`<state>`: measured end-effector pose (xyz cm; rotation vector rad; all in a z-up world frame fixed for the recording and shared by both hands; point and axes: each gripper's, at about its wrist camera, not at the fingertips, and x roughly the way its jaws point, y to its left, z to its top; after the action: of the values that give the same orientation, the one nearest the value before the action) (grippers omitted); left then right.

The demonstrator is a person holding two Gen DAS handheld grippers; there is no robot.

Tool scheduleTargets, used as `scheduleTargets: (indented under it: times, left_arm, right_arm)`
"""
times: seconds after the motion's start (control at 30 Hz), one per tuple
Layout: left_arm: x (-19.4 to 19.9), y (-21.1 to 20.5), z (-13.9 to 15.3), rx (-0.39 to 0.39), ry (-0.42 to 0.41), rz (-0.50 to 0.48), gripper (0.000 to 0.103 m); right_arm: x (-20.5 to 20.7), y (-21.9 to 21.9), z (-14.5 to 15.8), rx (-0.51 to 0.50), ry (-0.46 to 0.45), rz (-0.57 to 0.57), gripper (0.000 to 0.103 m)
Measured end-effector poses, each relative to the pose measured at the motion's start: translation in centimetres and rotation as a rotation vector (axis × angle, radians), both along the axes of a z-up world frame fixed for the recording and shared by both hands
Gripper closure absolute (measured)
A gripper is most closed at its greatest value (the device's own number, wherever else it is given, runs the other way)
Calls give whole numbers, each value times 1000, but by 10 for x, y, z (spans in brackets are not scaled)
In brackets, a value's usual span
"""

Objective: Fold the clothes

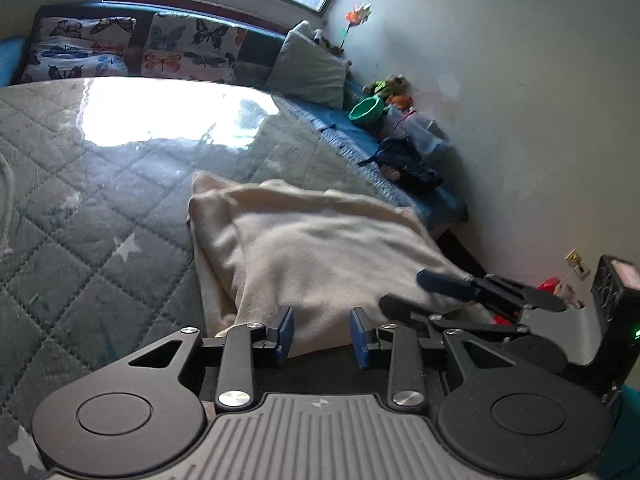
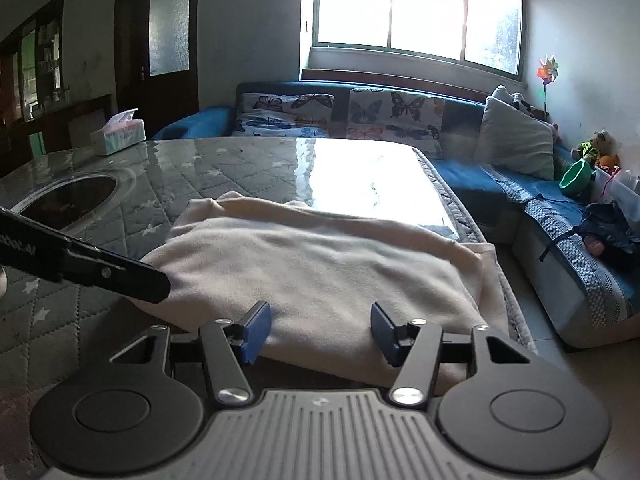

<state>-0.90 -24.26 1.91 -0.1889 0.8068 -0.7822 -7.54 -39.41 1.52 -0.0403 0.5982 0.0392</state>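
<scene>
A cream garment point(image 1: 320, 248) point(image 2: 320, 272) lies folded on the grey quilted table point(image 1: 100, 208) point(image 2: 224, 160), close to its right edge. My left gripper point(image 1: 323, 338) sits at the garment's near edge, its blue pads apart with flat cloth lying between them and not pinched. My right gripper point(image 2: 320, 332) stands open over the same near edge, wider, with the cloth under the gap. In the left wrist view the right gripper point(image 1: 420, 294) reaches in over the garment's right corner. A black finger point(image 2: 132, 276) of the left gripper rests by the garment's left side.
A blue sofa point(image 2: 500, 196) with butterfly cushions point(image 2: 396, 120) and a grey pillow point(image 2: 516, 140) runs behind and right of the table. A green bowl point(image 2: 576, 178), toys and dark clothing point(image 1: 408, 164) lie on it. A tissue box point(image 2: 118, 136) stands at the far left.
</scene>
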Motion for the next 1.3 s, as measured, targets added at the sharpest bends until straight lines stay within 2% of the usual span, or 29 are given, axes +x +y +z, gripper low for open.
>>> scheduleTargets:
  times: [0.1,0.3,0.47,0.63,0.7,0.8,1.07,1.3]
  left_arm:
    - [7,0,3,-9,-1,26,69]
    - [22,2,-11,3,56,56,70]
    - [22,5,-5,-11,45,54,69]
    - [24,1,-9,13,51,54,68]
    - [23,-1,-9,12,48,49,64]
    - [22,-2,-7,12,43,40,57]
    - [19,-6,-4,16,29,28,47]
    - [17,-7,0,15,8,25,36]
  right_arm:
    - [1,0,4,7,-18,5,46]
    - [8,2,-2,16,0,20,44]
    - [7,-1,-1,29,-19,17,41]
    - [11,-2,-7,32,0,17,37]
    - [11,-2,-8,32,-3,15,35]
    - [12,-3,-9,40,-3,5,24]
    - [13,-8,-10,63,8,-1,17]
    - [13,-10,-12,75,19,16,2]
